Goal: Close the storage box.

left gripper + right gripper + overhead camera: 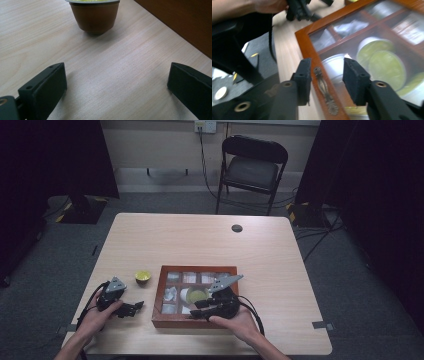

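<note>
Resting on table (210, 240): wooden box (159, 296) with glass lid, compartments holding capsules. Right gripper (325, 75) jaws partly parted, straddling the small metal handle (324, 90) on lid's front edge, not yet pinching. Left gripper (117, 87) jaws wide apart, empty, facing brown capsule (94, 15) just beside box
</note>
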Motion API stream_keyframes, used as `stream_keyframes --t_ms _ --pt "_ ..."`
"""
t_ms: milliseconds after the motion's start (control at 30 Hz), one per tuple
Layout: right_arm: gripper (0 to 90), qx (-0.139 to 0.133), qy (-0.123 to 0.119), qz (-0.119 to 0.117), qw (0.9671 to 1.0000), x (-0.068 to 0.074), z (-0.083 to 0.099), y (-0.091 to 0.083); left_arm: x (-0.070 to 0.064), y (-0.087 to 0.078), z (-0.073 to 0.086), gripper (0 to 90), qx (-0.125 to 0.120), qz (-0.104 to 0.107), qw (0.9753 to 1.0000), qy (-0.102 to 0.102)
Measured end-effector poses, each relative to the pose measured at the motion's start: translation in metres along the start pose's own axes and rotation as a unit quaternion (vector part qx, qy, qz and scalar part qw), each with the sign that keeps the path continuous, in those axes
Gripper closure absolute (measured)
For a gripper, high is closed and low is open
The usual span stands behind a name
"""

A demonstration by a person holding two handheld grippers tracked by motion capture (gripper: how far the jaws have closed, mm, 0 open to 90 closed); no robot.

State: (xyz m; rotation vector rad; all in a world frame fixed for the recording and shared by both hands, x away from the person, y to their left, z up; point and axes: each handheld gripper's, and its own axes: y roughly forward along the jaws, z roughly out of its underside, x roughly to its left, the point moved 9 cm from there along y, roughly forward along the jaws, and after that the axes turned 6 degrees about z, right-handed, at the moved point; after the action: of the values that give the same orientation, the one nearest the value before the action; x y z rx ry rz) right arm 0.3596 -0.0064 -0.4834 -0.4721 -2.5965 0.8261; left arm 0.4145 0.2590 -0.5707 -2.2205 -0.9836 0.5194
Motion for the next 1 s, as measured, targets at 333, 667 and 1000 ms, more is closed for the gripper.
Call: stream_keyframes --t_ms 333,667,1000 --pt "42.5 -0.051 0.035 0.086 0.9943 -0.033 0.003 -0.037 0.002 -0.001 0.001 0.3 0.002 -0.003 1.0 -0.001" --pt "28.4 -0.063 0.101 0.187 0.9752 -0.082 0.03 -0.084 0.004 -0.002 0.003 0.0 0.0 -0.006 0.9999 -0.01" --pt "21.1 -0.022 0.157 0.292 0.9432 -0.137 0.087 -0.112 0.004 -0.002 0.003 0.0 -0.001 -0.007 0.9999 -0.011"
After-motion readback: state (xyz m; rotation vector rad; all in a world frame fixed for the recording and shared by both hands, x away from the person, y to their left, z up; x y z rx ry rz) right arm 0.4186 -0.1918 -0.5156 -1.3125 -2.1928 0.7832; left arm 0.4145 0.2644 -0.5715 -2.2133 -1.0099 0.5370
